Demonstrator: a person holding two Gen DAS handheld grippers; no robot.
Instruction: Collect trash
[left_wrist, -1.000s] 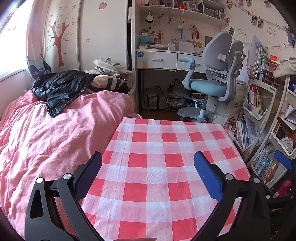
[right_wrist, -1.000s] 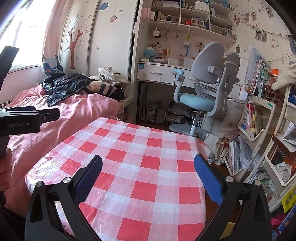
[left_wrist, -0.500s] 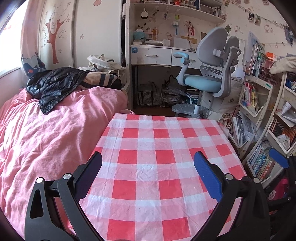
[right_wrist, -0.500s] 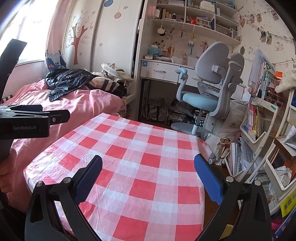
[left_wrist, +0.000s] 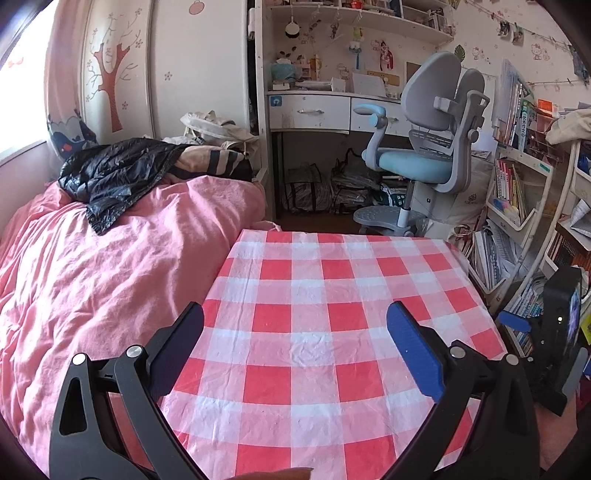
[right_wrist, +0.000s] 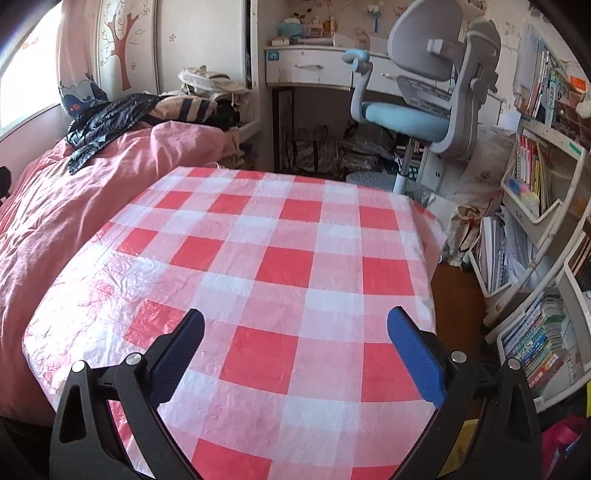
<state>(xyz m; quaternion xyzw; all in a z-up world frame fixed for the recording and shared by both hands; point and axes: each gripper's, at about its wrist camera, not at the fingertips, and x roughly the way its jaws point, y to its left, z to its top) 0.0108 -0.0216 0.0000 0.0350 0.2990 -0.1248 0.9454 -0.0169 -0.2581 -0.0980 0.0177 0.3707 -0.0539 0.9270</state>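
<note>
A table with a red-and-white checked cloth (left_wrist: 332, 295) fills the middle of both views (right_wrist: 288, 266). No trash shows on it. My left gripper (left_wrist: 295, 328) is open and empty, held above the near part of the cloth. My right gripper (right_wrist: 295, 328) is open and empty above the near part of the cloth too. Part of the right gripper's body (left_wrist: 557, 332) shows at the right edge of the left wrist view.
A bed with a pink cover (left_wrist: 92, 266) lies left of the table, with a black jacket (left_wrist: 114, 173) on it. A grey-blue desk chair (left_wrist: 424, 162) and a white desk (left_wrist: 314, 110) stand behind. Bookshelves (right_wrist: 535, 206) line the right side.
The right gripper has tilted down and moved closer over the table. The left gripper has dropped out of the right wrist view. The left view has shifted slightly.
</note>
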